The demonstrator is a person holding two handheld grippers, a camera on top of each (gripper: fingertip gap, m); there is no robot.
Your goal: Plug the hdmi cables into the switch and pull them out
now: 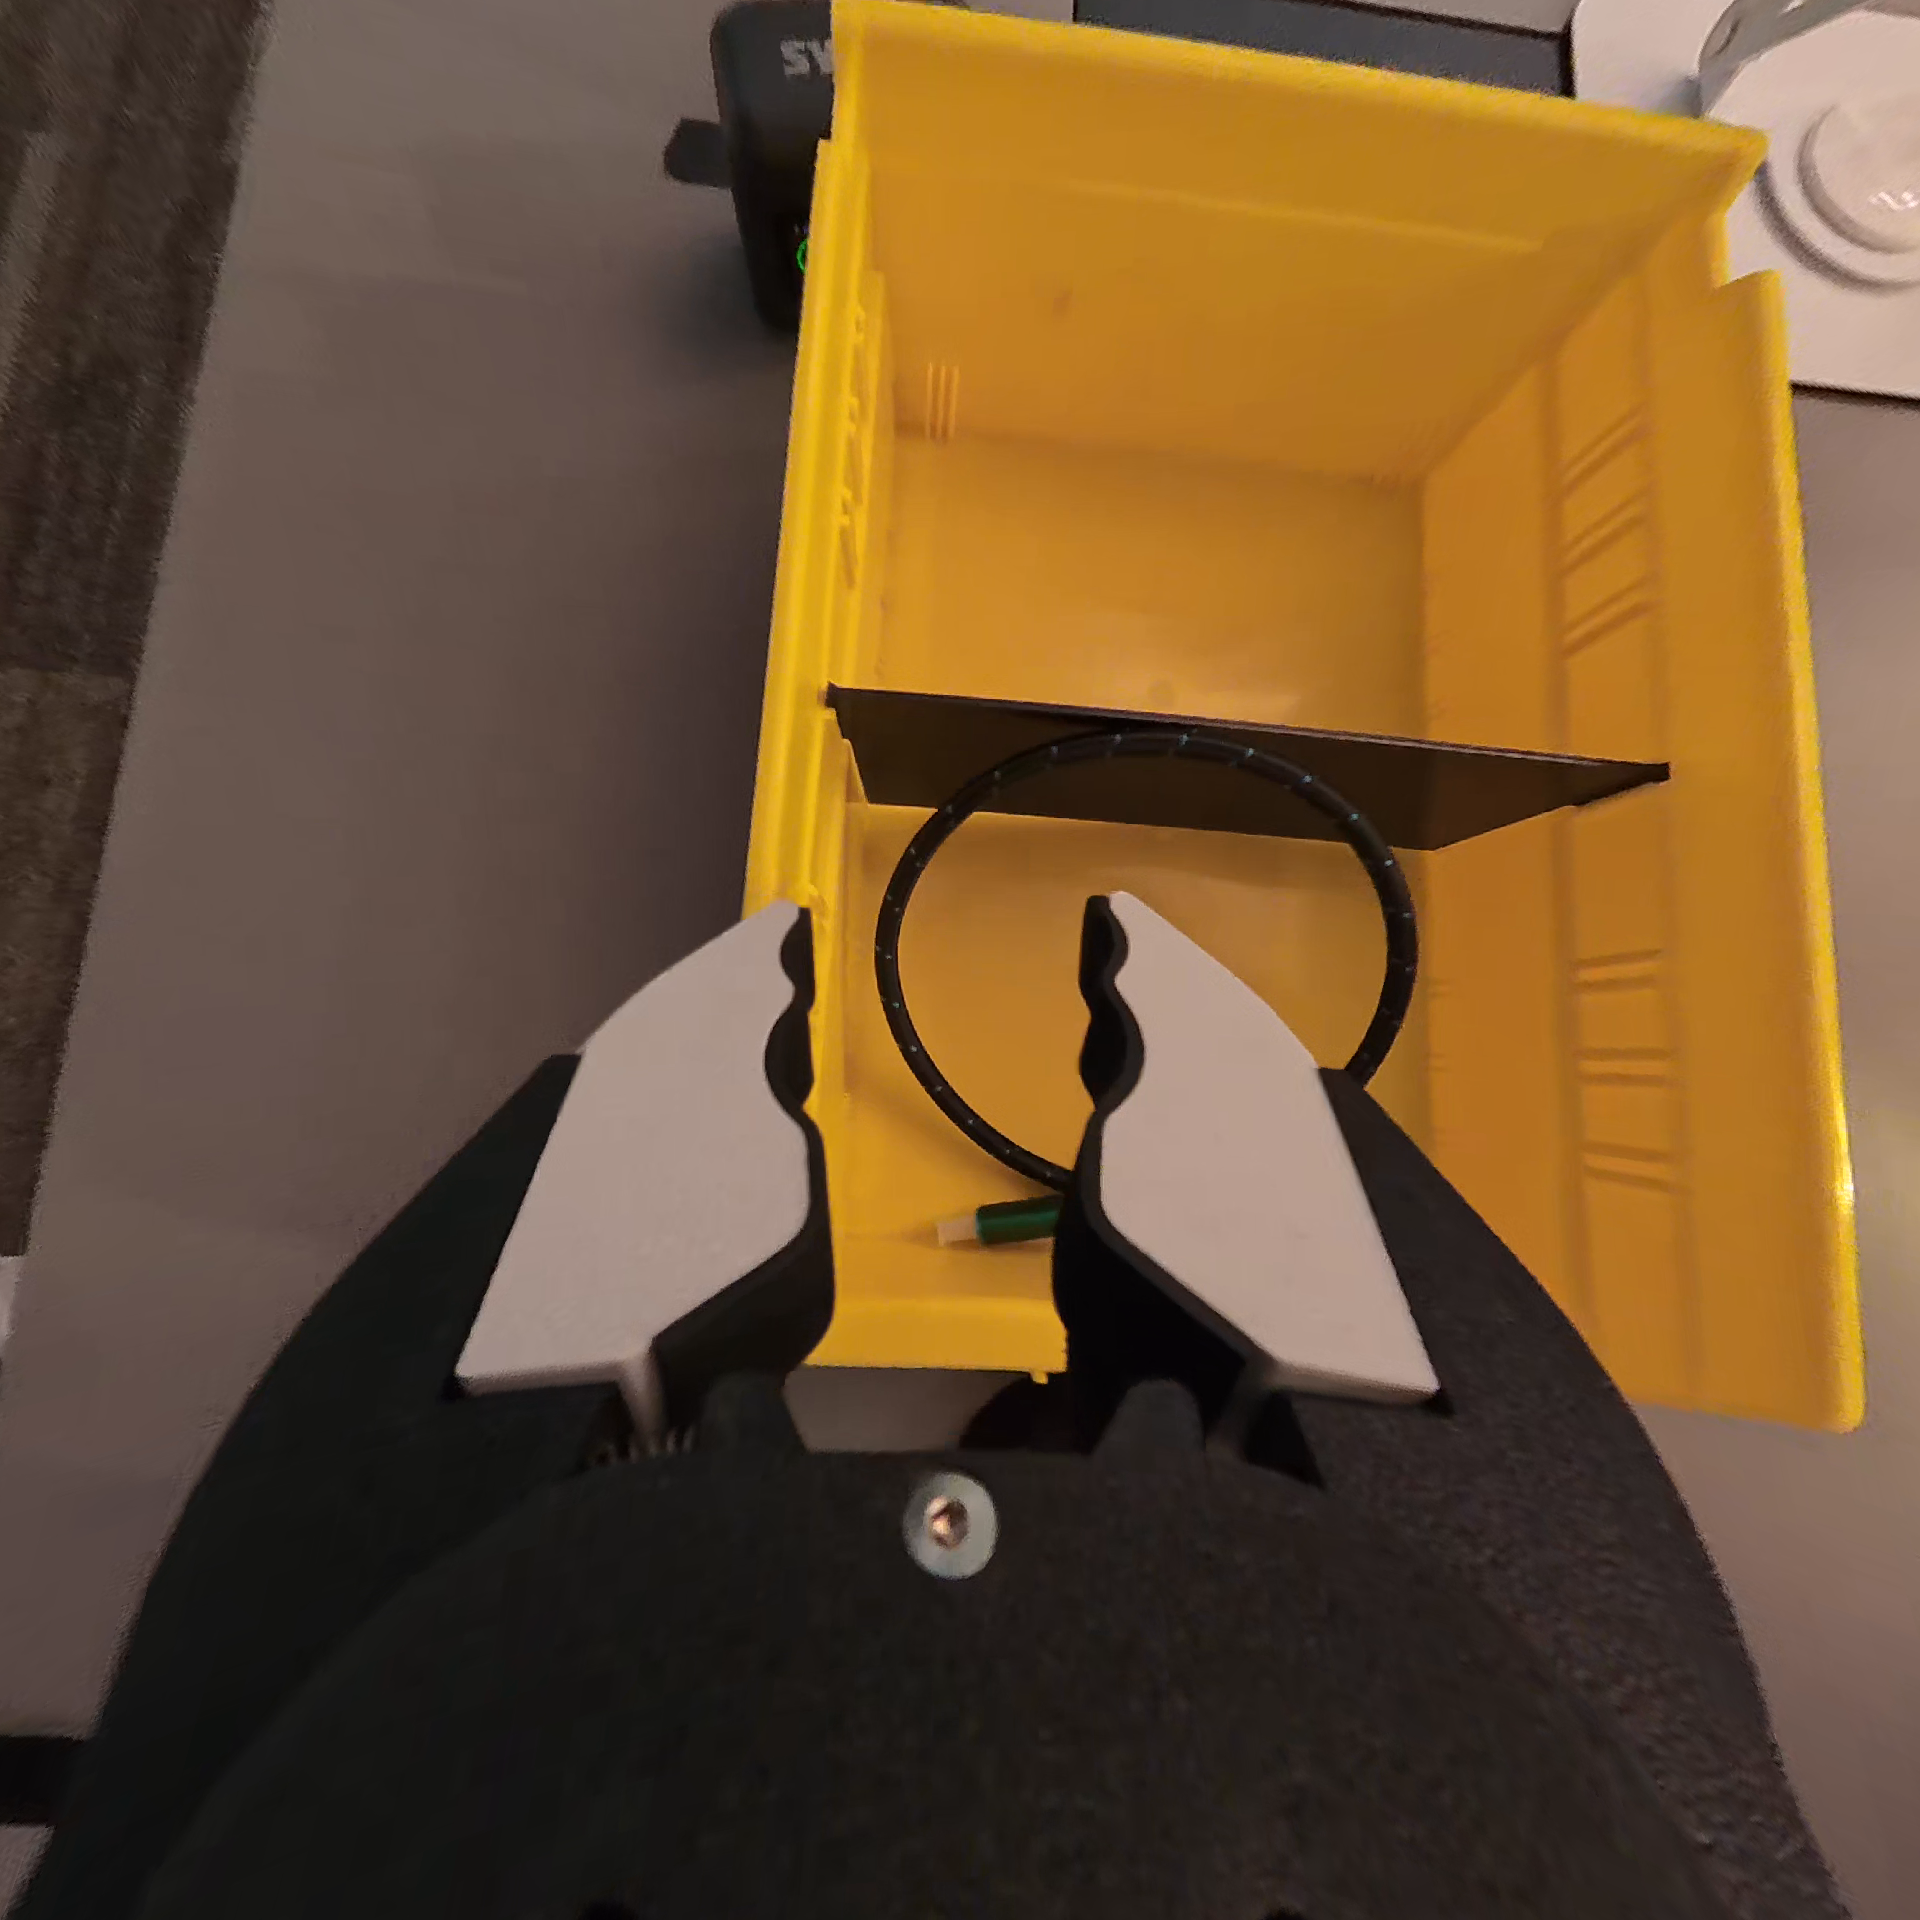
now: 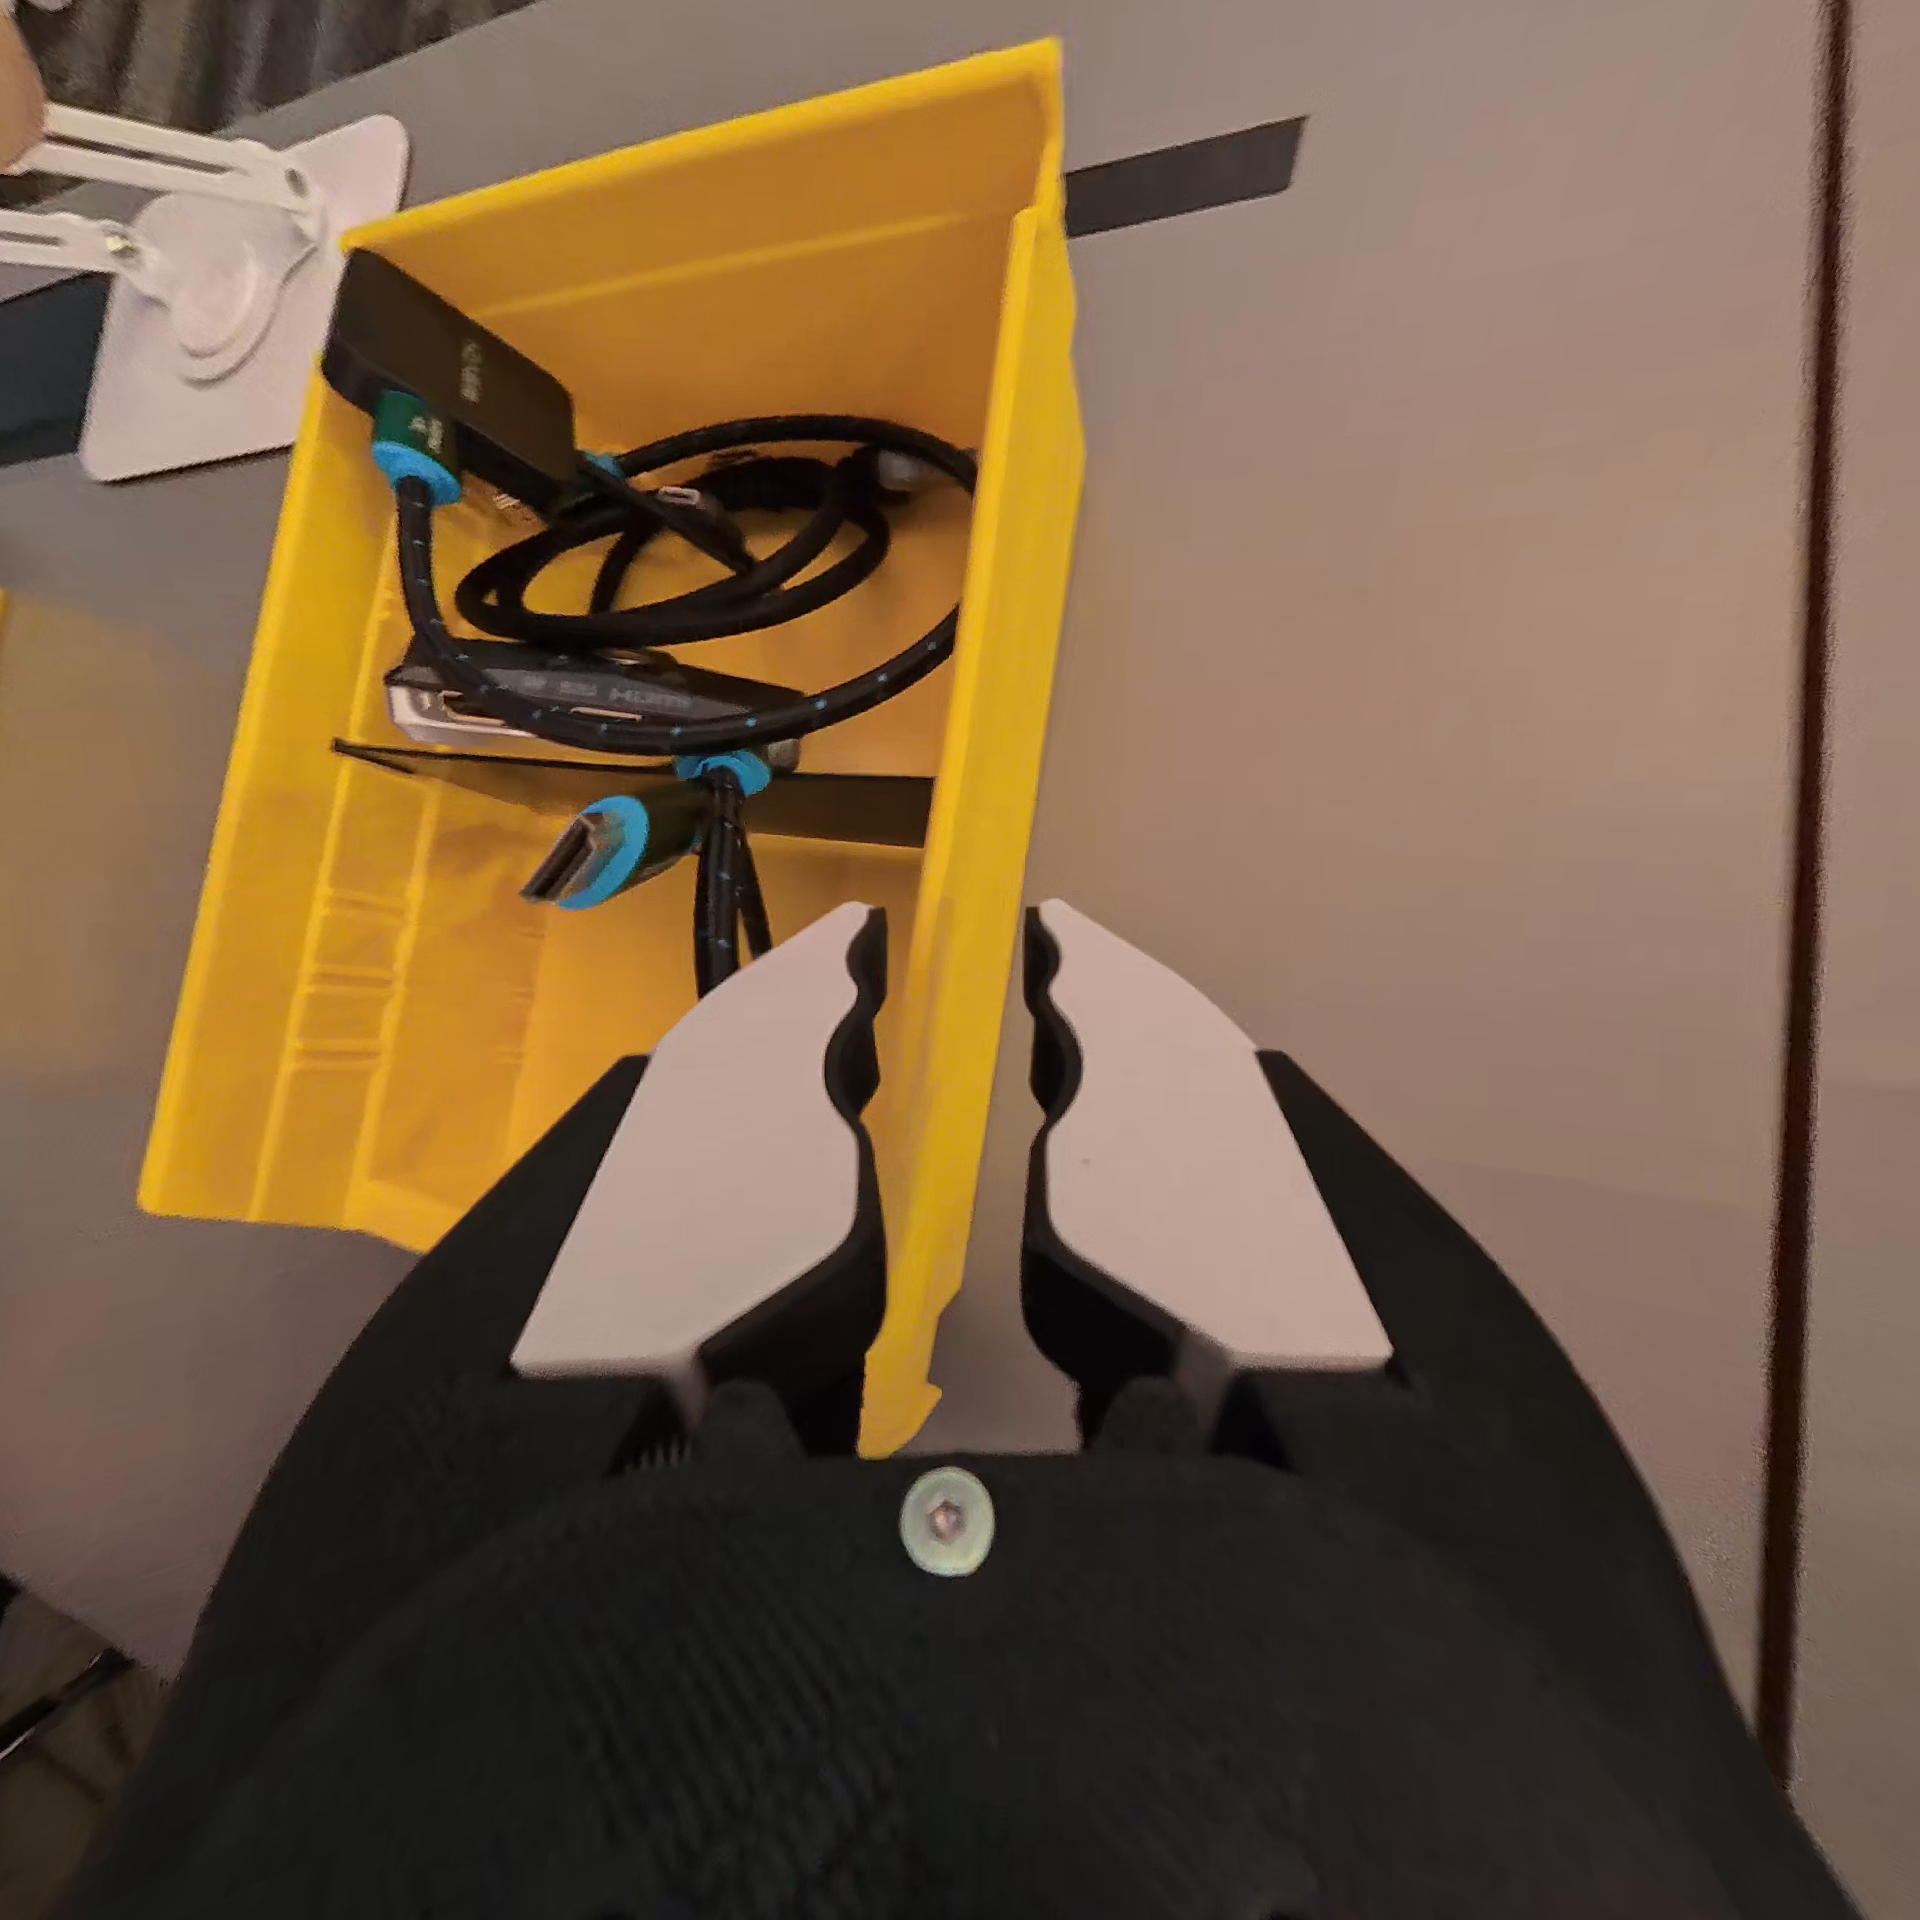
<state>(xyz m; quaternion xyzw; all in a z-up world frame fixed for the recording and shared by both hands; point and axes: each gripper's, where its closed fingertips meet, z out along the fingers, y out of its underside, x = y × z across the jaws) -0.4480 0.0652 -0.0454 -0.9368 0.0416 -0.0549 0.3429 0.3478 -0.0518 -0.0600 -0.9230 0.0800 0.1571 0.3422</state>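
Note:
In the right wrist view a yellow bin [image 2: 727, 125] holds a grey HDMI switch [image 2: 582, 696], a black box [image 2: 457, 364] with a green plug [image 2: 410, 426] in it, coiled black braided cables [image 2: 727, 540] and a loose blue-and-black HDMI plug [image 2: 597, 847]. My right gripper [image 2: 956, 912] straddles this bin's right wall, jaws narrowly apart. In the left wrist view another yellow bin [image 1: 1247, 208] holds one black cable loop [image 1: 1392, 883] with a green connector [image 1: 1013, 1218]. My left gripper [image 1: 945, 909] is open over its near left corner, left finger outside the wall.
Each bin has a black divider [image 1: 1247, 769] [image 2: 831, 805]. A black device [image 1: 769, 156] sits behind the left bin. A white stand base [image 1: 1849, 208] [image 2: 229, 301] stands between the bins. A black tape strip [image 2: 1184, 171] lies on the grey table. Carpet [image 1: 83, 520] lies beyond the left edge. My hands' fingertips stand some 80 cm from each other.

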